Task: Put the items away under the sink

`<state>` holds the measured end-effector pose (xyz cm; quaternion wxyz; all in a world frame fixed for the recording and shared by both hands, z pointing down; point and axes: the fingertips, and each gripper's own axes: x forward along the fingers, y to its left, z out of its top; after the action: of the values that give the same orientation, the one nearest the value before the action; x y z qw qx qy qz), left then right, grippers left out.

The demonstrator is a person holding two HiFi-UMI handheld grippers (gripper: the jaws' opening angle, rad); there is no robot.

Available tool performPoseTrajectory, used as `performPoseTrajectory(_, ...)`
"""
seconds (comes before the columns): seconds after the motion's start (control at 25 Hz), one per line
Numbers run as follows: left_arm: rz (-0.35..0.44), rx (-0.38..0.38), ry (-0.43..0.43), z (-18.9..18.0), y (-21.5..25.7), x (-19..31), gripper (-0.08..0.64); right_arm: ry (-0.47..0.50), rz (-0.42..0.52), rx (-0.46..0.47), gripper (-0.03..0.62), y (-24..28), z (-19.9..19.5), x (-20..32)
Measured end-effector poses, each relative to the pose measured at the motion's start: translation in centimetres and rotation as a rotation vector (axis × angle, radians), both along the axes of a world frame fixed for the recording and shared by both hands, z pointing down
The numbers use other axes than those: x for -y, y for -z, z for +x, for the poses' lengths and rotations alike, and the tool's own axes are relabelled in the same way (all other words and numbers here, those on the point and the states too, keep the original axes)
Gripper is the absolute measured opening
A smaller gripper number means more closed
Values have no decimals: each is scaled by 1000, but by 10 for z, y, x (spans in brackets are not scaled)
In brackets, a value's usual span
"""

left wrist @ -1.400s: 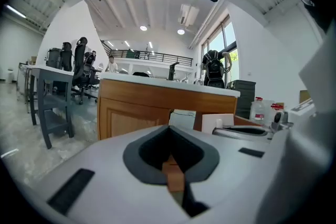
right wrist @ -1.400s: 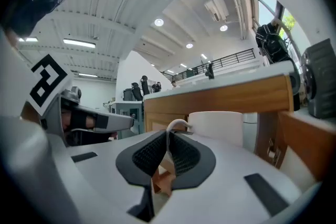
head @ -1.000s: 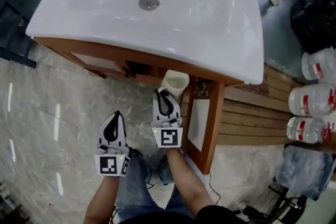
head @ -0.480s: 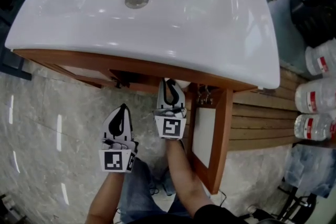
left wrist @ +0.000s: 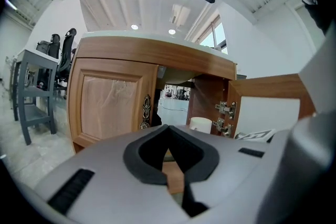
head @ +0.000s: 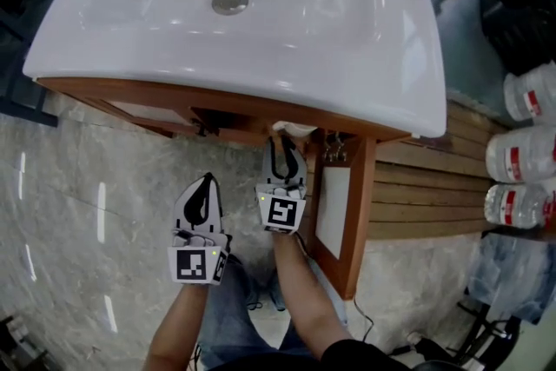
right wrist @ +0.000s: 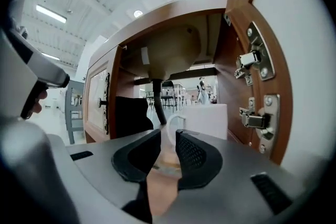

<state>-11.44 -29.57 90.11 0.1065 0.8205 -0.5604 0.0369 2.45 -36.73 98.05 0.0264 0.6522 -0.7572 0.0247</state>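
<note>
Right gripper: jaws pinch the handle of the white mug. The mug is upright, just ahead of the jaws, at the mouth of the open cabinet under the sink.

Left gripper: jaws pressed together, empty, well left of the opening.

Judgement: carry the mug straight forward, clear of the door hinges to its right.

We can read no text, brand or number anywhere. The bottles at the right carry red-and-white labels, but their print is too small for us to make out. The left gripper and right gripper show only patterned square markers.
</note>
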Motion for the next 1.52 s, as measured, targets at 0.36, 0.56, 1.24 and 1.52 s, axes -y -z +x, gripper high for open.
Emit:
performPoseTrajectory(0.36,-99,38,7,-14,102,-47,6,111,-238,20,36,46,-49,-88)
performPoseTrajectory(0.56,-137,62,-4,-20,195,-73,6,222,-313,41,15,147,-73,-147)
performPoseTrajectory(1.24,-16,8,-61,9,515,-167,6,299,-70,0,14,565,18,-252)
performPoseTrajectory(1.52,87,-22,-16,3,570,-196,6,111,23,34,14,631,74,-278)
